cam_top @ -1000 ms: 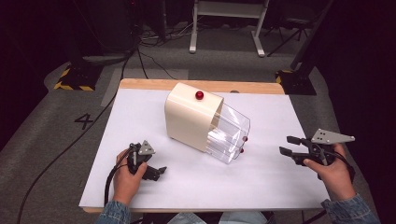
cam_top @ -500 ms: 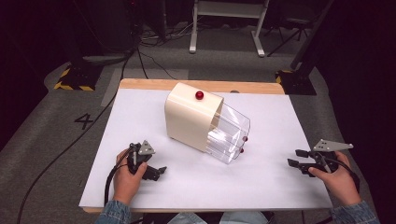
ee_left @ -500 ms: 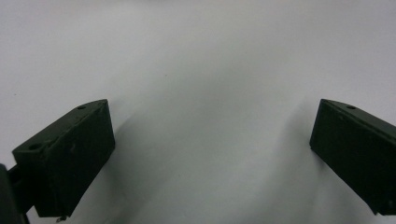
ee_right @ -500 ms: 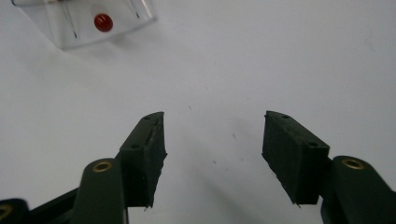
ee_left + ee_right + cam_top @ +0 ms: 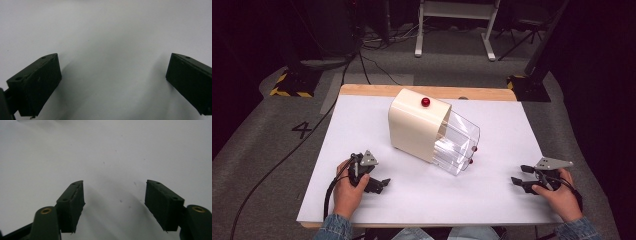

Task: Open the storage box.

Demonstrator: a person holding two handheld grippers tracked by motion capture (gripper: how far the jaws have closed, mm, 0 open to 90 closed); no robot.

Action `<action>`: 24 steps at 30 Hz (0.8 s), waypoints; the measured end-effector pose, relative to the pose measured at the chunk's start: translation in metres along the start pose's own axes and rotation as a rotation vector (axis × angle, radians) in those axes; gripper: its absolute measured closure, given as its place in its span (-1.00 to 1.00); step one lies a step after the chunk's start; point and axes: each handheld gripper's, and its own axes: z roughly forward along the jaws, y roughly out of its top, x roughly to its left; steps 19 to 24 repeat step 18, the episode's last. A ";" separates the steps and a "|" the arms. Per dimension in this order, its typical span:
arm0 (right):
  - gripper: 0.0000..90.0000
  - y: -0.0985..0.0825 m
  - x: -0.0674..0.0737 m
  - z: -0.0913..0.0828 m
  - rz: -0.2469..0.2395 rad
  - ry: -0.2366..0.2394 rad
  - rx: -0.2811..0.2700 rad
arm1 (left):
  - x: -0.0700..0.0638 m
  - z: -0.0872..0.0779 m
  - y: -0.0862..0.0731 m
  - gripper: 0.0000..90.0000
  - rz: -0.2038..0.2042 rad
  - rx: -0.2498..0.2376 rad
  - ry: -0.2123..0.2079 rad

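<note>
While the cream-coloured box point(image 5: 417, 125) with a red knob point(image 5: 425, 102) on top stands near the middle of the white table point(image 5: 362, 120), its clear plastic front point(image 5: 457, 145) faces toward the right near corner, and what lies inside that clear part is hard to make out through the glare; two small red knobs point(image 5: 472, 155) show at its lower edge. Both grippers rest low on the near part of the table, well apart from the box and from each other. The left gripper point(image 5: 382, 184), held in the person's left hand point(image 5: 346, 190), points toward the right; in the left gripper view its jaws stand wide apart over bare white surface, with nothing between them, and each is cut off by the frame's lower edge. The right gripper point(image 5: 518, 175) sits by the right edge in the right hand point(image 5: 562, 197), pointing left; its jaws have just been opening, and in the right gripper view they stand apart with only the speckled white table between them. The person's sleeves are cut off at the bottom of the high view, and the floor beyond the table is dark, its cables point(image 5: 362, 60) and stand legs point(image 5: 452, 30) only partly legible.
</note>
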 end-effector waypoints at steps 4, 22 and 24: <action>-0.55 -0.003 0.001 0.004 -0.009 -0.025 0.001 | 0.000 0.000 0.000 -1.00 0.000 0.000 0.000; -0.83 -0.005 -0.004 0.008 0.057 -0.057 0.016 | 0.000 0.000 0.000 -1.00 0.001 0.000 0.002; -0.83 -0.005 -0.004 0.008 0.057 -0.057 0.016 | 0.000 0.000 0.000 -1.00 0.001 0.000 0.002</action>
